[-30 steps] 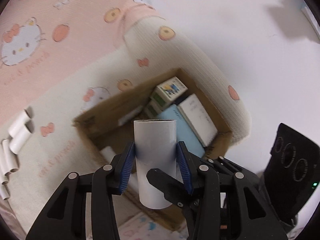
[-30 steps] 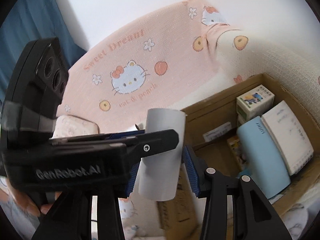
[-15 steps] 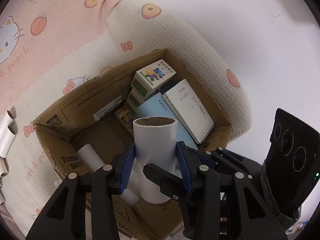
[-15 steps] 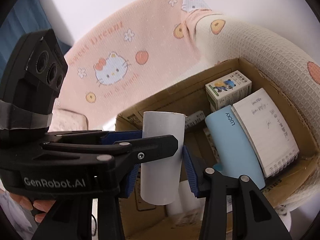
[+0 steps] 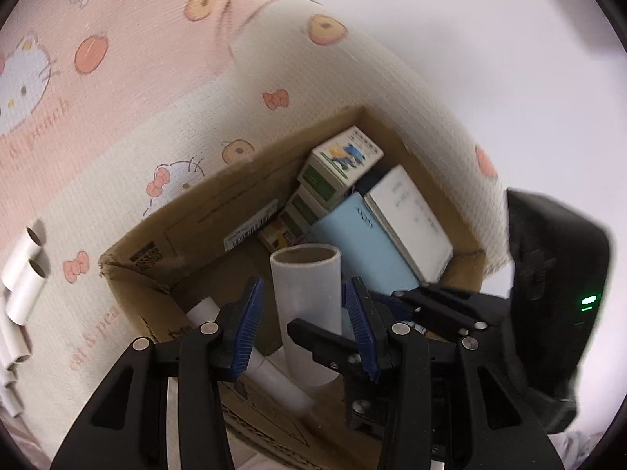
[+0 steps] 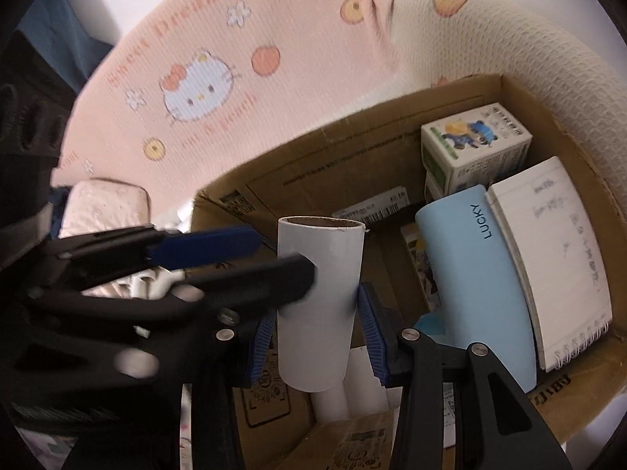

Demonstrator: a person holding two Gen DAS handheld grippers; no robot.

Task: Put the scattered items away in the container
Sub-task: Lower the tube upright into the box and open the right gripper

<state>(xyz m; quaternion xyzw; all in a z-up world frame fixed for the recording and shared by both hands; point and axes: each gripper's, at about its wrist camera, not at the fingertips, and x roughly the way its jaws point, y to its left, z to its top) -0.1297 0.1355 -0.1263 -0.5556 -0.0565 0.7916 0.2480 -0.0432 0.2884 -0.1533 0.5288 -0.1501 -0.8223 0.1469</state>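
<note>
Paper tube (image 5: 309, 274) stands upright over the open cardboard box (image 5: 196, 215), pinched between the right gripper's (image 6: 317, 325) blue pads. The left gripper (image 5: 303, 286) straddles it, spread, with gaps either side. Far left, loose tubes (image 5: 27, 270) lie on the cat-print cover (image 5: 117, 180) that bears the box; a white wall (image 5: 490, 58) is at right.

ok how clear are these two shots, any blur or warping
Left wrist view: blurred throughout, cardboard box edges soft, dark corners from the fisheye. Right wrist view: left gripper smeared, notebook writing unreadable, though LUCKY on the blue book reads; blanket bows.
</note>
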